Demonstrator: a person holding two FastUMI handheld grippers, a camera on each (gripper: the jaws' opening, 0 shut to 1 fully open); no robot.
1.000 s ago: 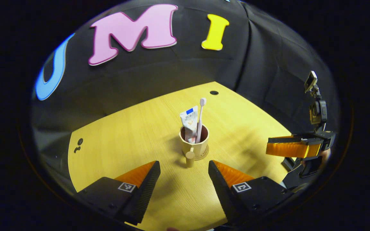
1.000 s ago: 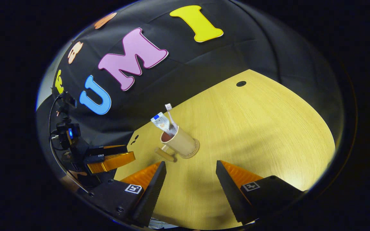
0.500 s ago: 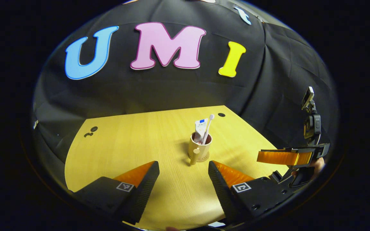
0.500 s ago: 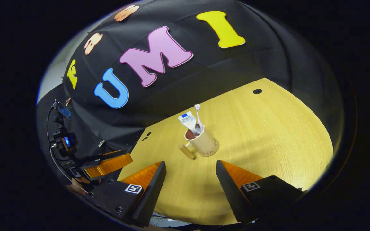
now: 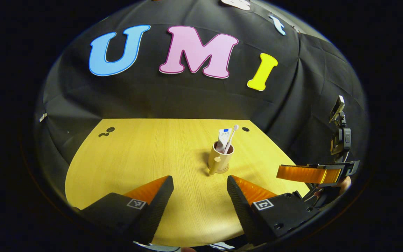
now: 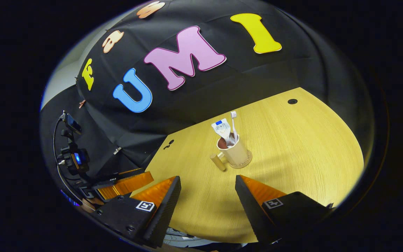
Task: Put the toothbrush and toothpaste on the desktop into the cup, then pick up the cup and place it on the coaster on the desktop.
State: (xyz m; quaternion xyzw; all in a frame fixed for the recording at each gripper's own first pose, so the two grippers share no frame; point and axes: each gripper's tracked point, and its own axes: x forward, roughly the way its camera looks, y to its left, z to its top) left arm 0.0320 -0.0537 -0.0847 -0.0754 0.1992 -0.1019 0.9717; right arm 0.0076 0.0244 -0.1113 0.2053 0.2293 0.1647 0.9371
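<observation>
Left gripper (image 5: pixel 200 182): jaws spread wide, nothing between the fingers. It hangs above the near edge of the wooden desktop (image 5: pixel 145 154), aimed at the cup (image 5: pixel 220 159), and stands well apart from it.

Right gripper (image 6: pixel 207 182): jaws likewise wide apart and empty. It sits over the near edge of the desktop (image 6: pixel 292 147), well short of the cup (image 6: pixel 234 152).

Cross-views: in the left gripper view the right gripper (image 5: pixel 310 174) appears at the far right, off the desk's edge, with part of a hand (image 5: pixel 343 183) behind it. In the right gripper view the left gripper (image 6: pixel 126 180) appears at the lower left, beside the desk's corner.

Cup: upright near the middle of the desktop, resting on the round coaster (image 6: pixel 245 161), whose rim shows around its base. The cup's handle (image 6: pixel 218 161) projects toward the near side of the desk.

Contents: the toothpaste (image 5: pixel 223 136) and the toothbrush (image 5: pixel 232 136) both stand in the cup, their upper ends above the rim. The toothbrush (image 6: pixel 234 122) stands head up, just beside the toothpaste (image 6: pixel 221 128).

Desktop: a round cable hole (image 6: pixel 292 101) lies near the far edge.
</observation>
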